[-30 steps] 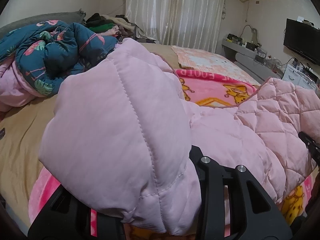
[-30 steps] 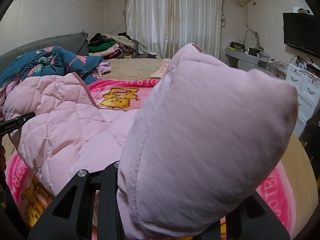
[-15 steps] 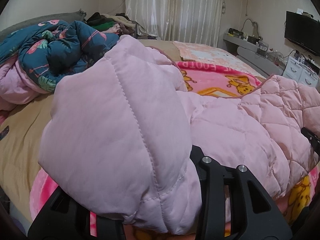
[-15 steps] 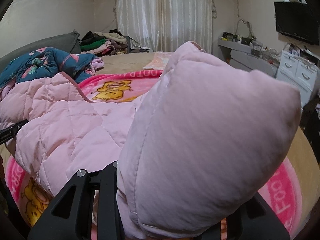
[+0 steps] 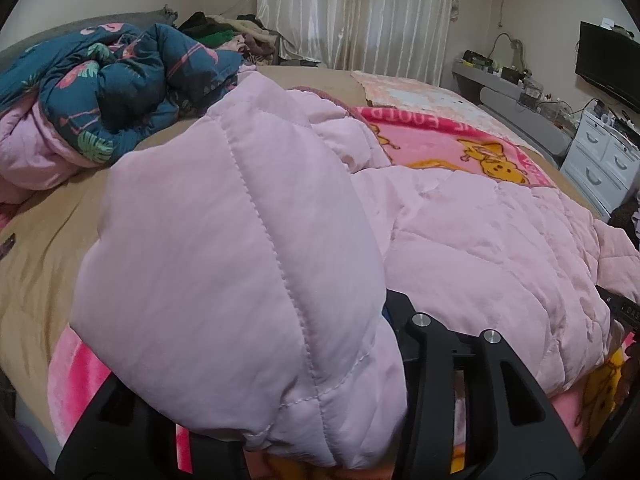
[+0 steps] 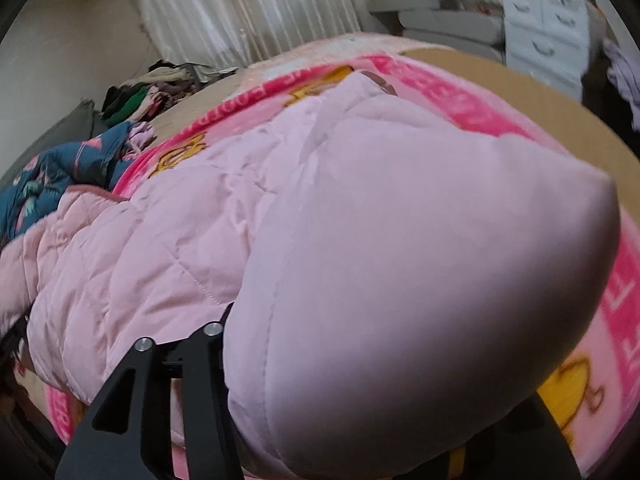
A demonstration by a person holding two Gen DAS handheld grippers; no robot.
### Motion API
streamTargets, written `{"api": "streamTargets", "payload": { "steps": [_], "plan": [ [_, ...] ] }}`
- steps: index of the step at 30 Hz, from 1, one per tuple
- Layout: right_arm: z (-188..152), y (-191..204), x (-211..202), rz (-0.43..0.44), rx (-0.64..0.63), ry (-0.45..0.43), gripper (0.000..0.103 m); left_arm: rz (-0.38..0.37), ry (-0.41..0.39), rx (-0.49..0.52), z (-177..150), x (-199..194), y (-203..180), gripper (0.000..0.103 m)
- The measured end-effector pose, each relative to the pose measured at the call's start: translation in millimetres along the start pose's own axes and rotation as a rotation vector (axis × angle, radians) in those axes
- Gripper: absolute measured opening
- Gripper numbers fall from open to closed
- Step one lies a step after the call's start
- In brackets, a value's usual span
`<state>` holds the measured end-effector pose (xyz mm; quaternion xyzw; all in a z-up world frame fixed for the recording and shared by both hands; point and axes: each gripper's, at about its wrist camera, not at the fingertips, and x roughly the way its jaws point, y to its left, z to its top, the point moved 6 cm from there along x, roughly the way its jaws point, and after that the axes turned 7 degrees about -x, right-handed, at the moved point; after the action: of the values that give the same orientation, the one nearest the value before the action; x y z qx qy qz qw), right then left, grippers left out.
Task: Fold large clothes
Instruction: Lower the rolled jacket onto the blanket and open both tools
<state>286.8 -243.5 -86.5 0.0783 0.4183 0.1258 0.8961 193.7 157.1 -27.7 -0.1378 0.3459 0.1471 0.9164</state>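
Both tongs gripped the coat: your left gripper (image 5: 316, 412) pinched one puffy corner, your right gripper (image 6: 360, 412) the other. Between them the coat (image 5: 480, 248) lay spread over the pink blanket (image 5: 452, 144) on the bed (image 5: 40, 248). Half a second earlier your right view sat level; it had since tilted and blurred, so you were probably swinging that corner over to start the fold.

Bed (image 5: 52, 248): you have a tan sheet covering it, bare on the near left.
Blanket (image 5: 452, 144): bright pink with yellow cartoon figures, spread flat over the sheet from near edge to far middle.
Jacket (image 5: 480, 248): you see the pink quilted jacket lying on the blanket.
Quilt (image 5: 120, 92): dark blue, flamingo print, bunched at far left.
Clothes pile (image 5: 224, 34): heaped at the far end, by the curtain.
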Motion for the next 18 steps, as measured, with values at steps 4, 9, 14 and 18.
{"api": "streamTargets", "payload": {
  "steps": [4, 9, 14, 18],
  "plan": [
    [-4, -8, -1, 0.021, 0.071, 0.023, 0.077, -0.003, 0.006, -0.010, -3, 0, 2, 0.039],
    [-10, -15, -13, 0.032, 0.093, 0.026, 0.085, -0.019, 0.019, -0.045, -8, 1, 9, 0.045],
    [-19, -17, -26, 0.028, 0.091, 0.019, 0.091, -0.054, 0.054, -0.134, -17, 5, 26, 0.060],
    [-26, -19, -38, 0.022, 0.074, 0.013, 0.094, -0.063, 0.081, -0.189, -25, 3, 38, 0.074]
  ]
}}
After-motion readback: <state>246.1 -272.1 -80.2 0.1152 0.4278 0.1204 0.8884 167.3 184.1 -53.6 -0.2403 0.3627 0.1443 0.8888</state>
